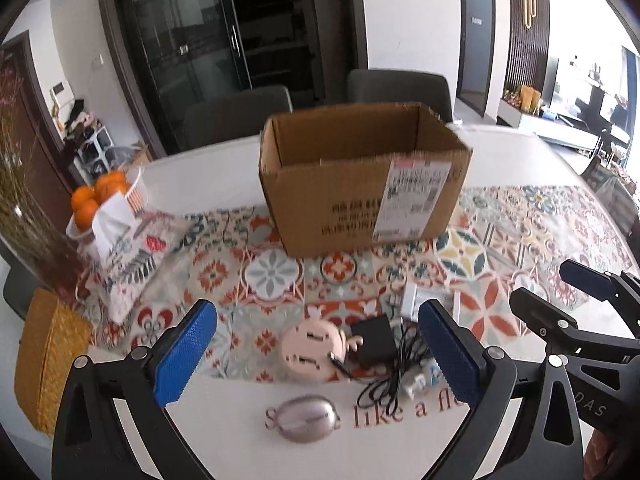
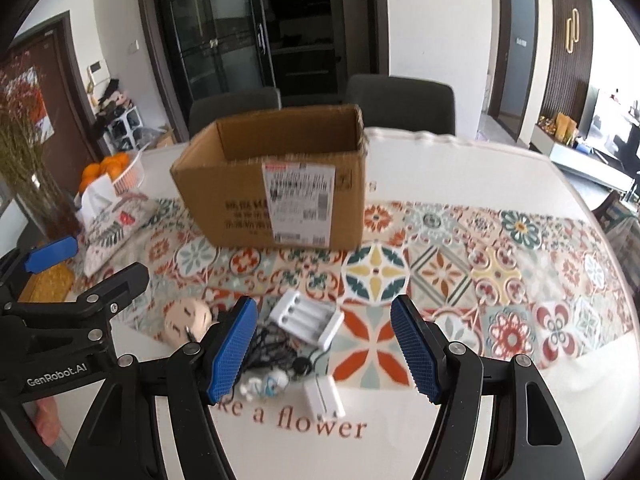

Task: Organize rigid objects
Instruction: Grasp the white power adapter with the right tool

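Observation:
An open cardboard box [image 1: 360, 176] [image 2: 280, 184] stands upright on the patterned runner. In front of it lies a cluster of small items: a pink round face-shaped gadget [image 1: 310, 350] [image 2: 188, 318], a black adapter [image 1: 370, 340], a tangled black cable [image 1: 392, 376] [image 2: 276, 348], a white battery charger [image 2: 308, 318] [image 1: 416, 300], a small white block [image 2: 324, 396] and white-blue earbuds [image 2: 266, 386]. A silver oval case [image 1: 306, 418] lies nearest me. My left gripper [image 1: 320, 352] hovers open over the pink gadget and adapter. My right gripper [image 2: 324, 350] hovers open above the charger and white block. Neither holds anything.
At the left are a white basket of oranges [image 1: 100, 196], a floral tissue box [image 1: 128, 248], a vase of dried grass [image 2: 36, 184] and a yellow woven item [image 1: 48, 360]. Two grey chairs [image 2: 400, 100] stand behind the table. The two grippers sit close side by side.

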